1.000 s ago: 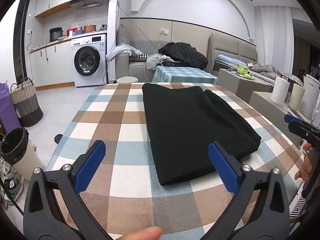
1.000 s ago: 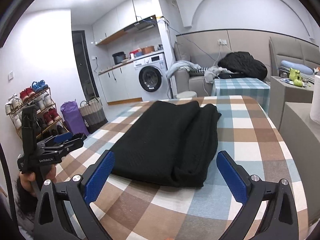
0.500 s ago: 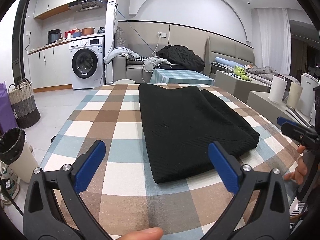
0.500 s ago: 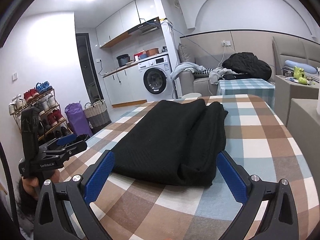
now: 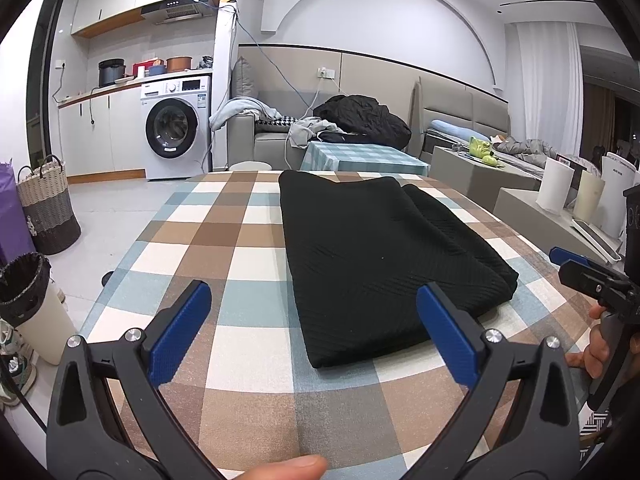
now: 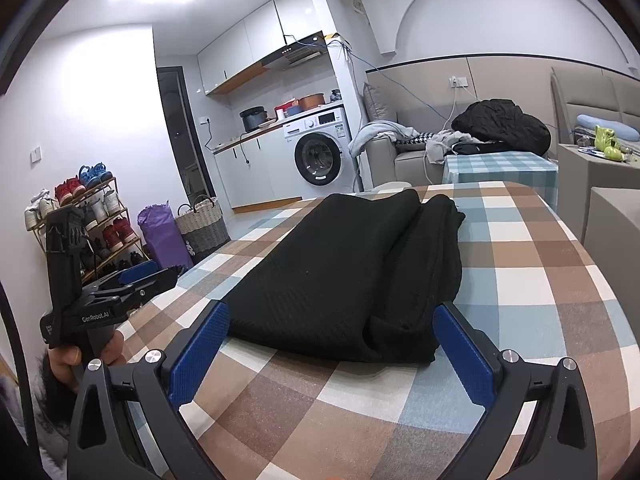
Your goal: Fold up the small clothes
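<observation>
Two blue-padded fingers (image 5: pixel 180 332) of the left gripper (image 5: pixel 314 330) stand wide apart at the bottom of the left wrist view, holding nothing, raised over the near edge of a table (image 5: pixel 224 240) covered in a brown, blue and white checked cloth. A black folded garment (image 5: pixel 372 252) lies flat on the table ahead, its near end between the two fingers in the picture but apart from them; a narrower fold runs along its right side. At the right edge, the right gripper (image 5: pixel 568 262) shows side-on, held in a hand (image 5: pixel 600 344) just off the table edge. A fingertip (image 5: pixel 286 468) pokes in at the bottom. Beyond the table are a washing machine (image 5: pixel 174 130), a grey sofa (image 5: pixel 272 140) heaped with clothes, and a woven basket (image 5: pixel 48 204) on the floor at left. In the right wrist view, the right gripper's (image 6: pixel 330 354) blue fingers (image 6: pixel 200 352) are likewise spread wide and empty, low over the checked table (image 6: pixel 540 280). The black folded garment (image 6: pixel 348 272) lies just beyond them, its near end framed between the fingertips, not touched. At left, the left gripper (image 6: pixel 154 274) appears side-on in a hand (image 6: pixel 76 356), off the table's edge. Behind it stands a shoe rack (image 6: pixel 80 216), then a purple bag (image 6: pixel 162 236) and the woven basket (image 6: pixel 204 224), with the washing machine (image 6: pixel 320 152) further back.
</observation>
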Available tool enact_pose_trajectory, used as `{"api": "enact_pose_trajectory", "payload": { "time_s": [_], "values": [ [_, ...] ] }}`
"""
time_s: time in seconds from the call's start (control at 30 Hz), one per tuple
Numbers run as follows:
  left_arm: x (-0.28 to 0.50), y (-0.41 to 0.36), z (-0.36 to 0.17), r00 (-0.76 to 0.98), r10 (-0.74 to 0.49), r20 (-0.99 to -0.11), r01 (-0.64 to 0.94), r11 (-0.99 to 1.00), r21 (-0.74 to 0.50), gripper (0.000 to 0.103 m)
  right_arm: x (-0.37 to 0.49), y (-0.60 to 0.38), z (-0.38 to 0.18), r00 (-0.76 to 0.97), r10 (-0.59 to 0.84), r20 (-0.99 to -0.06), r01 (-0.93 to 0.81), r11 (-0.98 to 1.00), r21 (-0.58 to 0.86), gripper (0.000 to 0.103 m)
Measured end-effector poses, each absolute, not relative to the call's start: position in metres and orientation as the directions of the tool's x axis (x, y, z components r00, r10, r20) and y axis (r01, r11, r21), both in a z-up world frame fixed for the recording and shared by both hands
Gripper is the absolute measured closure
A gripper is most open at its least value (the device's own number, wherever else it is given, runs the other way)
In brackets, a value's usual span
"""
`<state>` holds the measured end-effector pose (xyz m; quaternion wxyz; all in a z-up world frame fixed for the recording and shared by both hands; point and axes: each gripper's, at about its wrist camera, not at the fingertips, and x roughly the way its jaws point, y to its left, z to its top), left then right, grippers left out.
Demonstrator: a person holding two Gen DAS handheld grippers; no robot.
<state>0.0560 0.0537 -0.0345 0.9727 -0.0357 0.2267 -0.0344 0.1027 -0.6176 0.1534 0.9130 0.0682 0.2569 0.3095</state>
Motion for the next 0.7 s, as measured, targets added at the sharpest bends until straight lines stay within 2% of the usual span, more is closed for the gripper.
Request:
{"api": "enact_pose_trajectory", "payload": {
  "time_s": [0.7],
  "values": [
    [0.0556,0.0541,-0.0352,0.897,-0.084,-0.434,0.053,0.995,-0.082,0.001,0.1042,-0.6206,0.1513,0.679,0.599,-0.424,-0.52,0.8,0.299,0.0]
  ]
}}
